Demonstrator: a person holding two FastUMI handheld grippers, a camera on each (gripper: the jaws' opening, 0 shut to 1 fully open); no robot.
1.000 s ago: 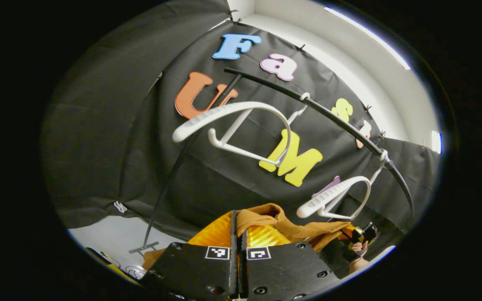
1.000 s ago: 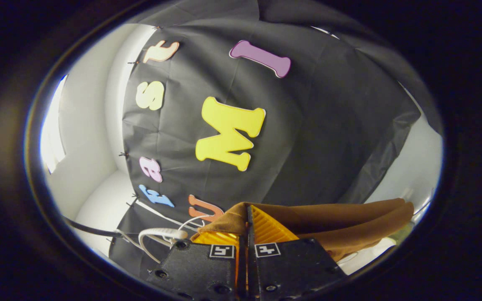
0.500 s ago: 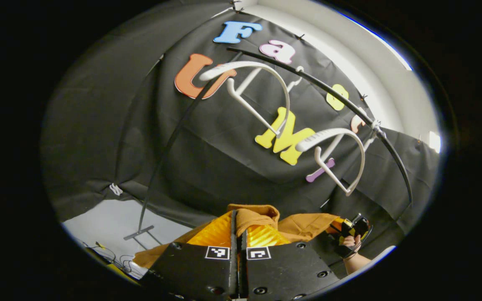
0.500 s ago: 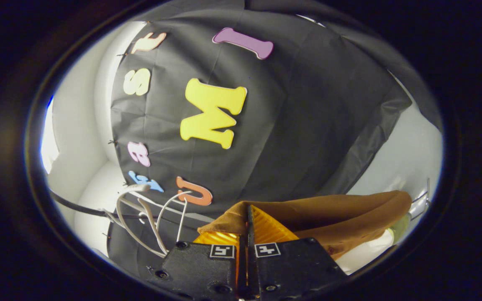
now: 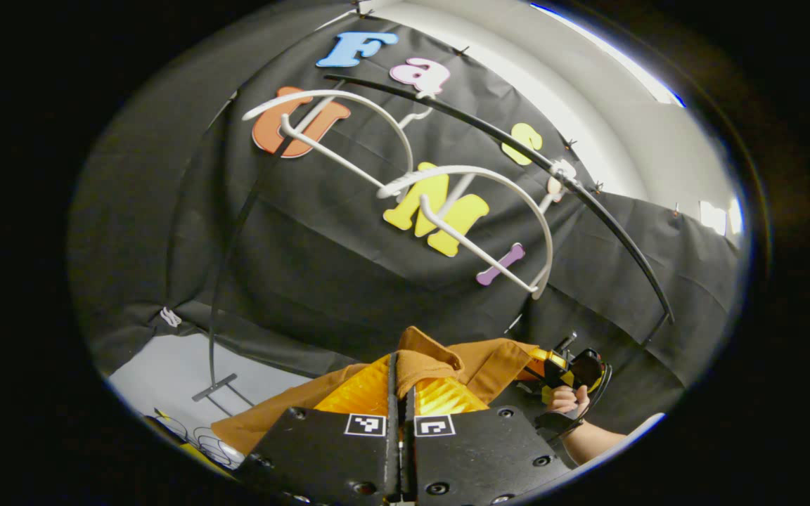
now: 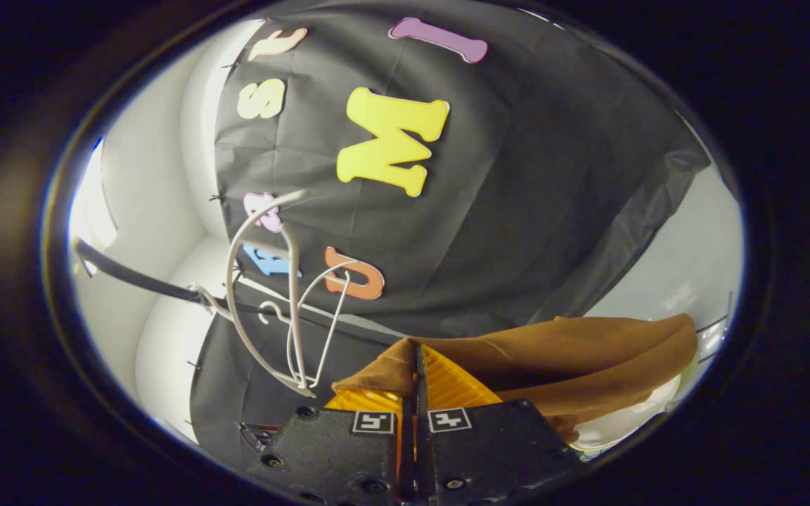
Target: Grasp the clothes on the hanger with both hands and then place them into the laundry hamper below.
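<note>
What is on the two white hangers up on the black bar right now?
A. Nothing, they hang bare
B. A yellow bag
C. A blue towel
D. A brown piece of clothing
A: both white hangers on the black bar are bare, while the brown clothing is pinched in the left gripper and the right gripper.

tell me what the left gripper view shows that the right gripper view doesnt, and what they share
Left gripper view: the other gripper, held in a person's hand, the foot of the rack on the floor, and cables beside it.

Right gripper view: a long fold of the brown garment stretching off to the right.

Both: orange fingers pinching the brown cloth, two bare white hangers and the black rail they hang from.
</note>
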